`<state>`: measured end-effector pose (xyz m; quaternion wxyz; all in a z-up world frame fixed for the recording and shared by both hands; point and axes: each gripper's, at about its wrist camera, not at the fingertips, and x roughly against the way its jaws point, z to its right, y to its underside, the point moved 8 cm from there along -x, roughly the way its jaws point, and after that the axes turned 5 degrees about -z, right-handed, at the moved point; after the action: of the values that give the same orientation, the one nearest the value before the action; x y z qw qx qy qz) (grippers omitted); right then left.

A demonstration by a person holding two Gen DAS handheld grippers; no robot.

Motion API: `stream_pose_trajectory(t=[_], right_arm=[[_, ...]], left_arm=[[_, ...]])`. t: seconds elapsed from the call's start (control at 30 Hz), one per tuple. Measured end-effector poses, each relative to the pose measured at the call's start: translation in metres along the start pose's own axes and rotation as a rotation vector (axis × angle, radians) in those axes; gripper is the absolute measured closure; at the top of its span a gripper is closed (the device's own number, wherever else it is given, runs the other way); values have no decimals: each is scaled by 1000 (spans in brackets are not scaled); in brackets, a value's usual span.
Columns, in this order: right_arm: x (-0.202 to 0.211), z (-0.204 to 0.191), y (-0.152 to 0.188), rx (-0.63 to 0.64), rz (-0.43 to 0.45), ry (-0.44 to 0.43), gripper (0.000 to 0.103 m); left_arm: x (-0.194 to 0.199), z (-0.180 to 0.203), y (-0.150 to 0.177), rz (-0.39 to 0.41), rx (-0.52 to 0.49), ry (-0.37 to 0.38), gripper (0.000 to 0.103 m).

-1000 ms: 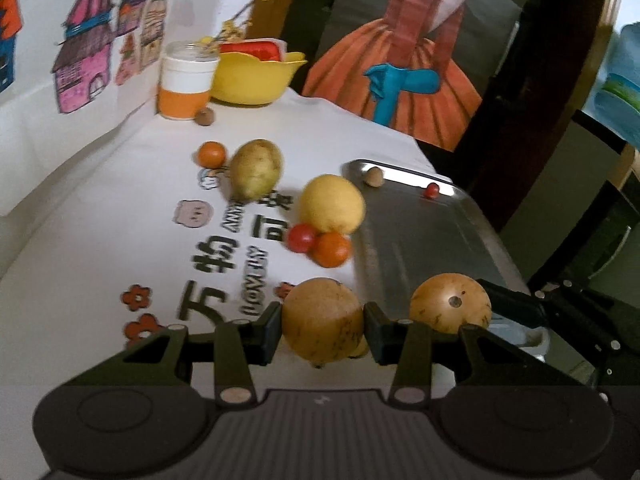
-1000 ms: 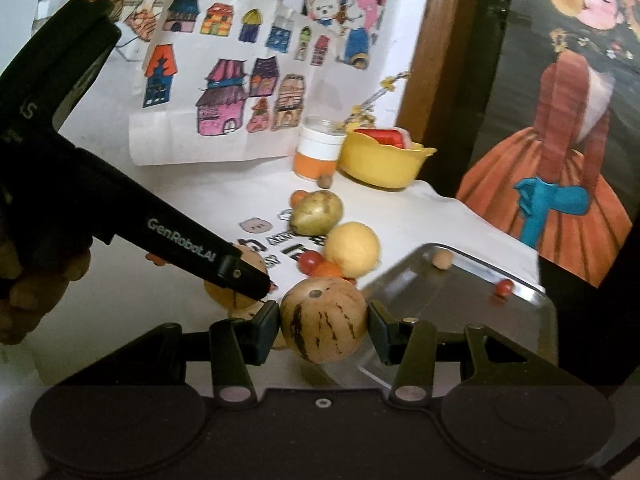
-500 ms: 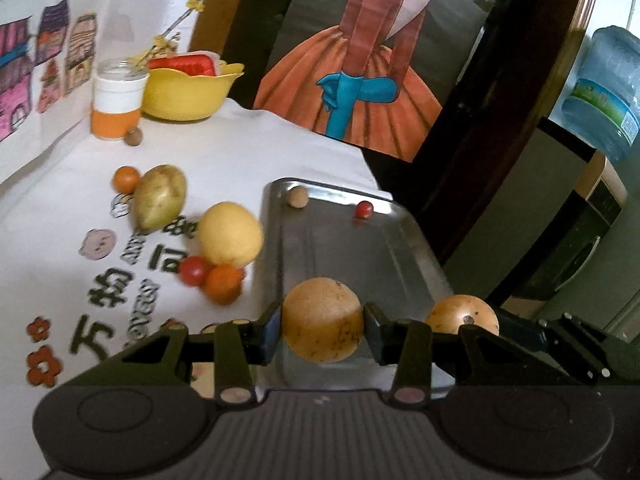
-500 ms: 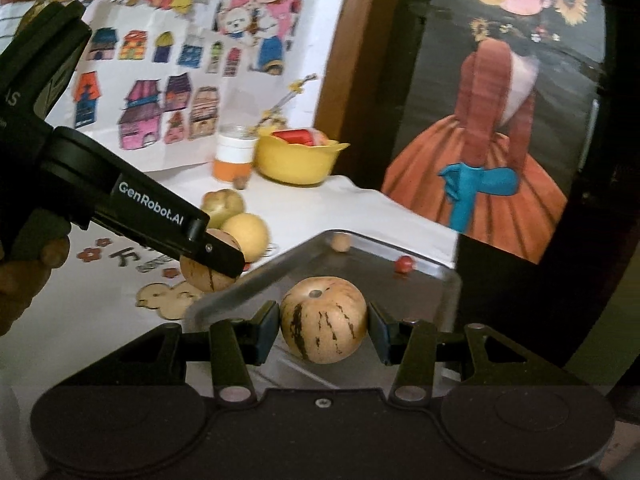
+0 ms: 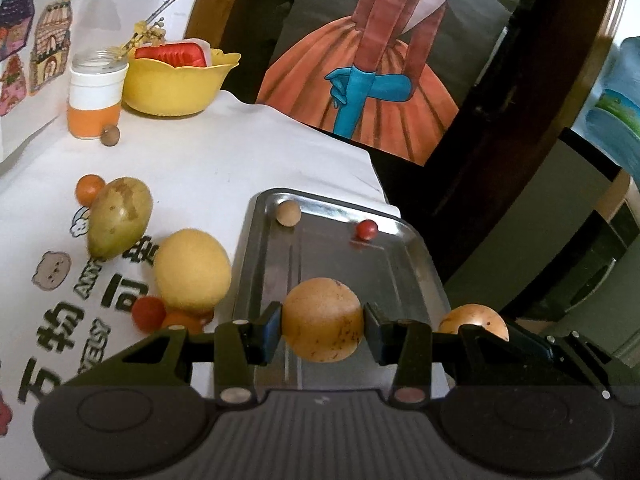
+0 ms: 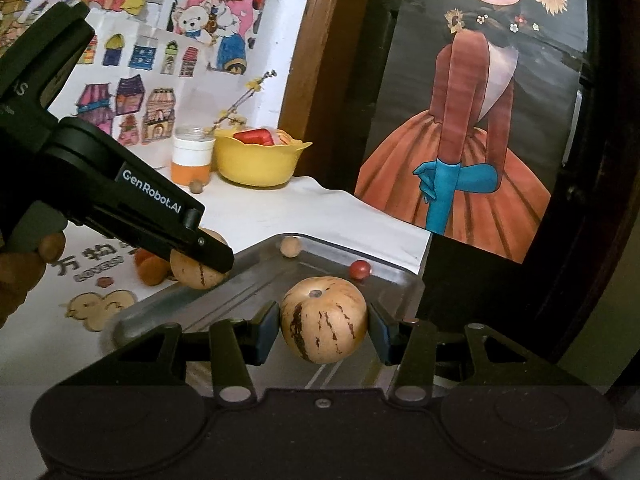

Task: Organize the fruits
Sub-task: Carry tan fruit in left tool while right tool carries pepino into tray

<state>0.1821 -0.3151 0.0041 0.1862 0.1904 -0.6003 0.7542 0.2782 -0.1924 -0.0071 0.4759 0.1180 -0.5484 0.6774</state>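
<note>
Both grippers are carrying fruit over the metal tray (image 5: 416, 264): the left gripper (image 5: 322, 322) is clamping a round tan fruit (image 5: 322, 320) between its pads, and the right gripper (image 6: 323, 322) is gripping a striped fruit (image 6: 323, 320), stem scar up. In the right wrist view the tan fruit is hanging above the tray's near-left rim, while the striped fruit is sitting over the tray's middle; whether either is touching the metal cannot be told. A small beige ball (image 5: 288, 213) and a red berry (image 5: 366, 229) are lying at the tray's far end, and a lemon (image 5: 193, 270), a green fruit (image 5: 120, 216) and small tomatoes (image 5: 149, 312) are waiting on the cloth just left of the tray. To place well, each fruit is probably best lowered until it is resting on the flat floor before the jaws part, since round fruit may roll on slick steel. Keeping the two fruits well apart, and clear of the berry and ball, should avoid knocks, and the tan fruit likely needs bringing farther inside the rim.
</note>
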Motion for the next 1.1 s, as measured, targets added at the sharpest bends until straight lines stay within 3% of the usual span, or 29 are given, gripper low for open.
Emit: stream_pose_trajectory(t=[0.43, 0.73, 1.1], right_arm=[[-70, 23, -15, 30, -17, -18, 53], [-106, 28, -35, 47, -24, -26, 53], [-131, 33, -32, 52, -65, -27, 53]], left_arm=[[-63, -5, -39, -21, 10, -36, 56], [-84, 0, -54, -12, -31, -42, 56], [-100, 0, -62, -7, -85, -90, 56]])
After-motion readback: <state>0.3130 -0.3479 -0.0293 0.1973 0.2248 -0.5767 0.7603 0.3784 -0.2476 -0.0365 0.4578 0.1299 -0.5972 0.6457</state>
